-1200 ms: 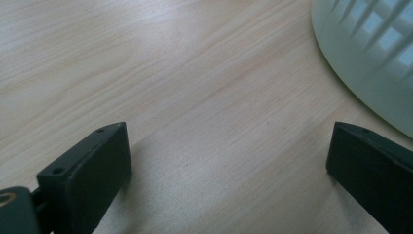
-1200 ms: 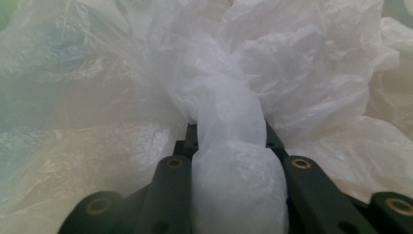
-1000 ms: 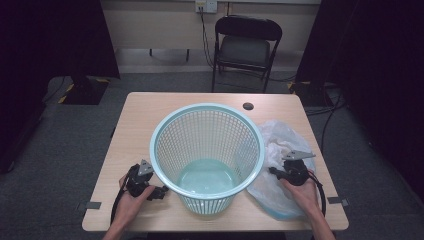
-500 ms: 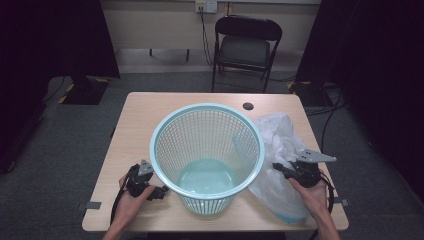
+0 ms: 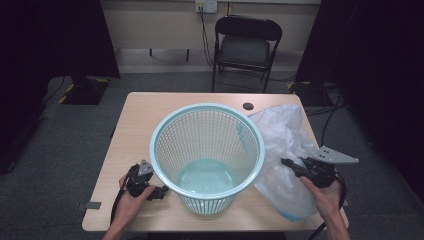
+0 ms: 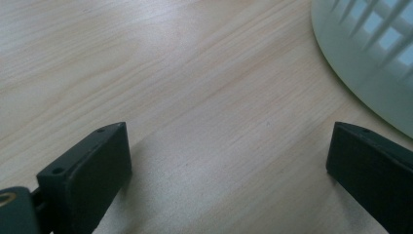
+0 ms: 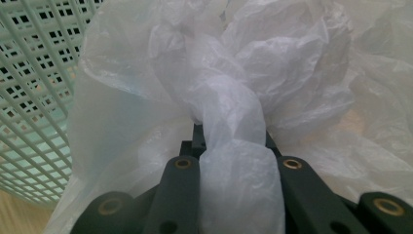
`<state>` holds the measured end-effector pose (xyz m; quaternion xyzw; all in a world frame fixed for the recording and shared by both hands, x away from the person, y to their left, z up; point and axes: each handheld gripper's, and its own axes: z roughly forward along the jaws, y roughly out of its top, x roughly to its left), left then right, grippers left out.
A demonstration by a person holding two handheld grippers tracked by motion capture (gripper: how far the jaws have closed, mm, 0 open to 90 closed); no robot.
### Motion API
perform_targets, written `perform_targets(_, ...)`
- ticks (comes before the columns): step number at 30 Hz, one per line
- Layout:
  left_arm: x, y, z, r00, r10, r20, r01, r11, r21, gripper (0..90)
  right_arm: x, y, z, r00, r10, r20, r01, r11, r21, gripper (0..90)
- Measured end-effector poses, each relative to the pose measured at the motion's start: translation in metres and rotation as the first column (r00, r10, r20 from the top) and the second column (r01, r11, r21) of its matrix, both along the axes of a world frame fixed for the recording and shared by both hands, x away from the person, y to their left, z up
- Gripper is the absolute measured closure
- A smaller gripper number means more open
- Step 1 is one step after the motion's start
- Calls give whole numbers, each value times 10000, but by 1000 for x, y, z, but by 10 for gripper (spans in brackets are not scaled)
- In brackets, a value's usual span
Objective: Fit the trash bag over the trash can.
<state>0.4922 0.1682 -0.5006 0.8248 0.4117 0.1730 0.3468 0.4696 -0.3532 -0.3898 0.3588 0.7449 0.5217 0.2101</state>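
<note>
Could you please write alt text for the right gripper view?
The right gripper is shut on a bunched fold of white plastic bag, which billows up ahead. A pale green mesh basket stands at the left.

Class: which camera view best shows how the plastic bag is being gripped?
The right gripper view: the plastic bag bunches into a twisted strand pinched between the right gripper jaws. The high view shows the whole bag beside the basket, grip too small.

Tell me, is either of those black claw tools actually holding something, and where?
The right gripper has its jaws shut on a bunched fold of the plastic bag. The left gripper is open over the table, holding nothing.
</note>
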Motion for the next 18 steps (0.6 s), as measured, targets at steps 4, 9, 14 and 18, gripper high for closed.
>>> perform_targets(4, 0, 0, 0, 10000, -3, 25, 3, 10000, -7, 20, -6, -9, 14, 9997, -55, 248, 50, 9997, 221, 790)
perform_targets(9, 0, 0, 0, 10000, -6, 24, 6, 10000, -6, 20, -15, -18, 32, 9970, -200, 742, 163, 9986, 504, 791)
perform_targets(14, 0, 0, 0, 10000, 54, 29, -54, 10000, -54, 14, -20, -24, 52, 9925, -214, 1204, 108, 9961, 881, 791)
perform_targets(18, 0, -1, -1, 10000, 80, 22, -80, 9999, -82, 14, -23, -24, 66, 9878, -202, 1546, 29, 9938, 1112, 791)
